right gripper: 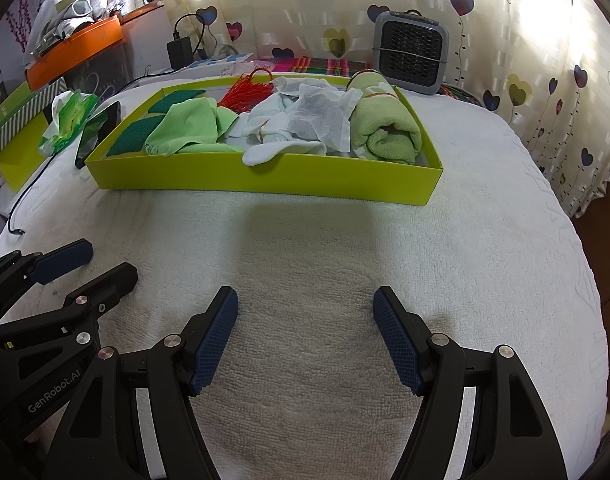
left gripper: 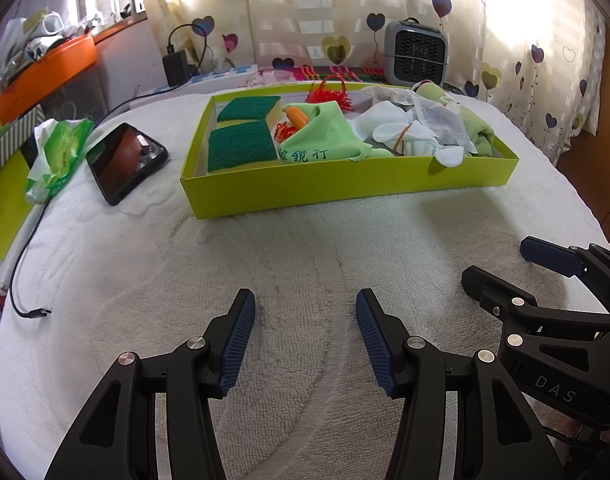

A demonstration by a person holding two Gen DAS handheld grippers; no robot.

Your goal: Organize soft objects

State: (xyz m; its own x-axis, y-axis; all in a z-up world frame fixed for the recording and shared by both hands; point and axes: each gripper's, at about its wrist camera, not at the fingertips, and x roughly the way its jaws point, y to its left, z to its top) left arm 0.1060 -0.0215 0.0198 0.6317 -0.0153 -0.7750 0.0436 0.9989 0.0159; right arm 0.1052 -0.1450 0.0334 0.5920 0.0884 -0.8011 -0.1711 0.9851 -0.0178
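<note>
A lime-green box (left gripper: 345,190) (right gripper: 265,178) sits on the white towel-covered table ahead of both grippers. It holds two green sponges (left gripper: 241,146), a green cloth with printed characters (left gripper: 321,136) (right gripper: 185,128), an orange object (left gripper: 299,116), red tassels (left gripper: 329,94) (right gripper: 245,94), white socks (left gripper: 409,134) (right gripper: 281,136), a white sachet (right gripper: 321,118) and a rolled green towel (right gripper: 385,128). My left gripper (left gripper: 305,334) is open and empty over bare towel. My right gripper (right gripper: 305,332) is open and empty beside it, also seen in the left wrist view (left gripper: 501,264).
A black phone (left gripper: 125,160) and a green tissue pack (left gripper: 61,152) lie left of the box, with a loose cable (left gripper: 25,280) near the table's left edge. A grey heater (left gripper: 415,52) (right gripper: 411,52) stands behind the box. An orange tray (left gripper: 45,76) sits far left.
</note>
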